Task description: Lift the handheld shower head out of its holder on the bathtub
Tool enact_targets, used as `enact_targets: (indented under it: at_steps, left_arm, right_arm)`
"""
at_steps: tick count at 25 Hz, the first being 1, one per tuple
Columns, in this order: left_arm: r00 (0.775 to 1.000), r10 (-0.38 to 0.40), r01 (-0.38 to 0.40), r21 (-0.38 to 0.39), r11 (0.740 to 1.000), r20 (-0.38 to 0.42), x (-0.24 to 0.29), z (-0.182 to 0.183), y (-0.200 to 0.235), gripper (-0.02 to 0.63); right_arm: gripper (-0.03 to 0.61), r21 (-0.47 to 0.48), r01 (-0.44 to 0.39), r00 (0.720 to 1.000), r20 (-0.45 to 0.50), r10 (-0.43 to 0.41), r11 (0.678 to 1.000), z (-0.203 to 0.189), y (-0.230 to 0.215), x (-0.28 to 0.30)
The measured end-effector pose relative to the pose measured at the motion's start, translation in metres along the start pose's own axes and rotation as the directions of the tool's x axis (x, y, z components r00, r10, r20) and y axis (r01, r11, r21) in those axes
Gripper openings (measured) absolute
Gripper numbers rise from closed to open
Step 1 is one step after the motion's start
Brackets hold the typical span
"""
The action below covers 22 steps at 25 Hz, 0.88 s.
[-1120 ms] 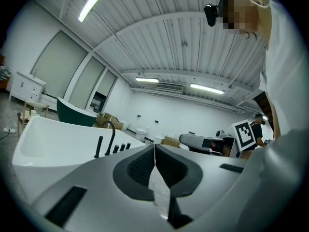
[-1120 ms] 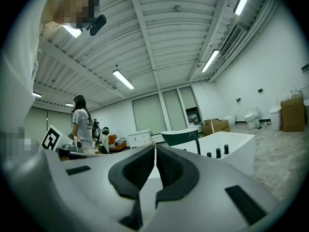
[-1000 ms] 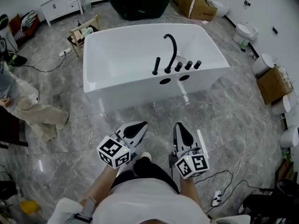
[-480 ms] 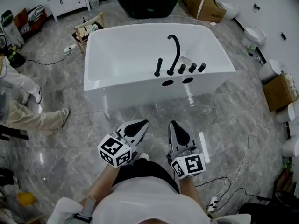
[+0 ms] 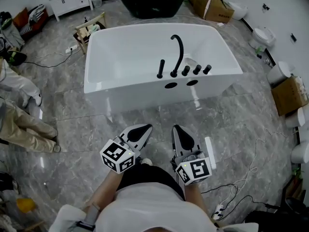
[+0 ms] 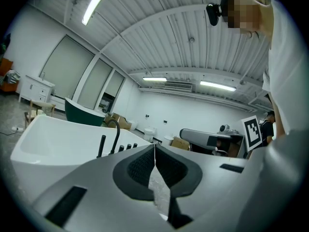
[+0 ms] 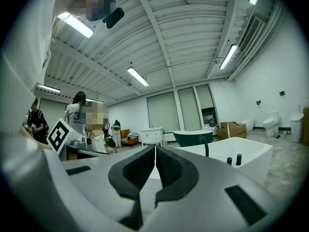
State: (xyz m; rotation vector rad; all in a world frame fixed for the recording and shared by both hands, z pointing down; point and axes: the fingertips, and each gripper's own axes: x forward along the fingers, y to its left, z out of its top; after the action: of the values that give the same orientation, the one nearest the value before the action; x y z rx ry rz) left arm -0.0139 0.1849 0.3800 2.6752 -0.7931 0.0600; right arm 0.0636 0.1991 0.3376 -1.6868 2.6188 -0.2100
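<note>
Grey marbled floor (image 5: 72,129) carries white bathtub (image 5: 135,94) at centre, dark tub (image 5: 149,3) behind it, cardboard box (image 5: 288,94) at right, white cabinet (image 5: 72,0) far left.

We wear a white shirt (image 5: 145,207) and dark trousers (image 5: 147,174); our grey left gripper (image 5: 146,127) and right gripper (image 5: 176,128) (black-padded) carry black-and-white marker cubes (image 5: 117,156).

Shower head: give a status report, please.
Left tongs and right tongs shut, empty. Shower head in its holder on bathtub rim, untouched. Path to it looks open.
</note>
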Motion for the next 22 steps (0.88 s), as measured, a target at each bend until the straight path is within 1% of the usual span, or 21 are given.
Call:
enact_targets:
  at_steps: [6, 10, 17, 22]
  left_arm:
    - [1.0, -0.005, 0.005, 0.006, 1.0, 0.009, 0.003, 0.003, 0.002, 0.012]
    - [0.999, 0.02, -0.02, 0.0, 1.0, 0.031, -0.003, 0.009, 0.007, 0.012]
    - [0.998, 0.054, -0.053, -0.013, 0.998, 0.029, -0.016, 0.004, 0.016, 0.012]
    - [0.999, 0.04, -0.04, -0.008, 0.999, 0.035, -0.01, 0.007, 0.015, 0.012]
  right_arm:
    - [0.018, 0.025, 0.005, 1.0, 0.011, -0.005, 1.0, 0.0, -0.005, 0.001]
    - [0.018, 0.033, 0.017, 1.0, 0.005, -0.017, 0.999, -0.001, -0.007, 0.003]
    - [0.02, 0.022, 0.03, 1.0, 0.005, -0.03, 0.999, -0.003, -0.005, 0.005]
    - [0.02, 0.039, 0.05, 0.999, 0.0, -0.05, 0.998, -0.005, -0.014, 0.003]
